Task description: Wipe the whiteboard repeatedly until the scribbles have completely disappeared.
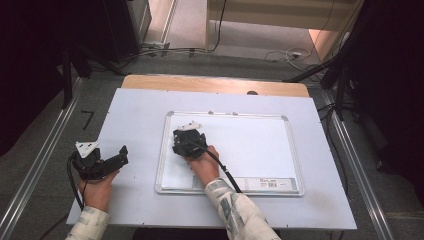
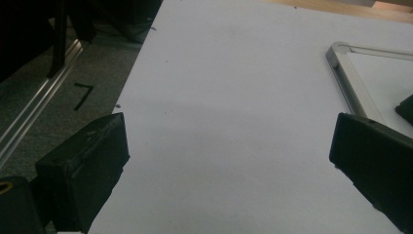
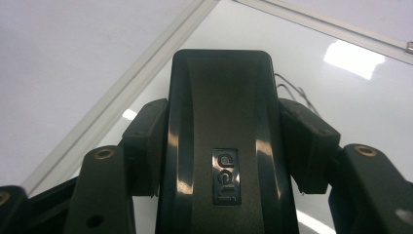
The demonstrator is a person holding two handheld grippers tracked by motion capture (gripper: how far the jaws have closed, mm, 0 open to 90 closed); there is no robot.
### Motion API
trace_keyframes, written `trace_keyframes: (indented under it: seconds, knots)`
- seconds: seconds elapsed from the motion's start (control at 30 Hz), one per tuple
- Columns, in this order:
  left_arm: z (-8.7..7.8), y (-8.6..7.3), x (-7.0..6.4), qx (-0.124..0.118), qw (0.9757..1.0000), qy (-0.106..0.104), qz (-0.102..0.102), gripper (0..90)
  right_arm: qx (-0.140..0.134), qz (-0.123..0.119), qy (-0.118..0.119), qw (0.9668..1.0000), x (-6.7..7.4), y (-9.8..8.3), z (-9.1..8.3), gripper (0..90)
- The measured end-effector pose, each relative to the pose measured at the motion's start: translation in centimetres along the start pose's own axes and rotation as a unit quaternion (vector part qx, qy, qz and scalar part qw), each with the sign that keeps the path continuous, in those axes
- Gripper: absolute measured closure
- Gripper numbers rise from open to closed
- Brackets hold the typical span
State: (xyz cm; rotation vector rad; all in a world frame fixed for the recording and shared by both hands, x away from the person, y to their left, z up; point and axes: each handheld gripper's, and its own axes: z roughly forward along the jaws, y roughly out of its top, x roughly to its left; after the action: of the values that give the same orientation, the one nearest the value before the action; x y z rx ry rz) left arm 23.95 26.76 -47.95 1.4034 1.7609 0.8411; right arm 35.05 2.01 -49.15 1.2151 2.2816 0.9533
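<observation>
A black whiteboard eraser [image 3: 221, 146] with a "deli" badge lies flat on a silver-framed whiteboard [image 1: 295, 150]. My right gripper [image 1: 182, 142] is shut on it, one pad pressing on each long side of the eraser, near the board's left part. Faint thin pen lines [image 3: 292, 92] show on the board just beyond the eraser's far right corner. My left gripper [image 1: 122, 155] rests on the white table cover to the left of the board. Its jaws stand wide apart in the left gripper view, where the left gripper [image 2: 229, 141] has nothing between its fingers.
The whiteboard's frame corner [image 2: 350, 73] lies ahead and right of the left gripper. A white sheet [image 1: 130, 115] covers a wooden table [image 1: 215, 84]. Grey floor, a metal rail [image 1: 45, 155] and dark stands surround the table. Cables trail from both grippers.
</observation>
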Motion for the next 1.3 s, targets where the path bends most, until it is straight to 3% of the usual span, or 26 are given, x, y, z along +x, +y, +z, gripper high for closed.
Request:
trace_keyframes:
  seconds: [0.1, 0.27, 0.3, 0.33, 0.67, 0.97, 1.3]
  knots:
    - [0.0, 0.0, 0.1, -0.001, 1.0, 0.0, 0.0, 1.4, 0.0, 0.003, 0.001, 1.0, 0.1, 0.0, 0.0, 37.8]
    - [-0.2, -0.1, 0.3, -0.001, 1.0, 0.002, -0.003, 1.4, 0.004, 0.01, -0.005, 0.9999, -1.2, 0.3, 0.1, 37.8]
    - [-0.2, -0.1, 0.4, -0.001, 1.0, 0.002, -0.004, 1.4, 0.004, 0.017, -0.011, 0.9998, -2.3, 0.4, 0.2, 37.8]
    - [-0.2, -0.1, 0.4, -0.002, 1.0, 0.003, -0.005, 1.4, 0.004, 0.017, -0.011, 0.9998, -2.3, 0.4, 0.2, 37.8]
    - [-0.2, -0.1, 0.4, -0.001, 1.0, 0.004, -0.004, 1.4, 0.006, 0.056, -0.047, 0.9973, -7.5, 0.2, 0.0, 37.8]
    - [-0.2, -0.1, 0.2, -0.002, 1.0, 0.002, -0.004, 1.4, 0.004, 0.061, -0.054, 0.9967, -7.8, 0.6, 0.4, 37.8]
    - [-0.2, -0.1, 0.2, -0.002, 1.0, 0.0, -0.004, 1.4, 0.005, 0.041, -0.04, 0.9983, -5.1, 1.9, 1.7, 37.8]
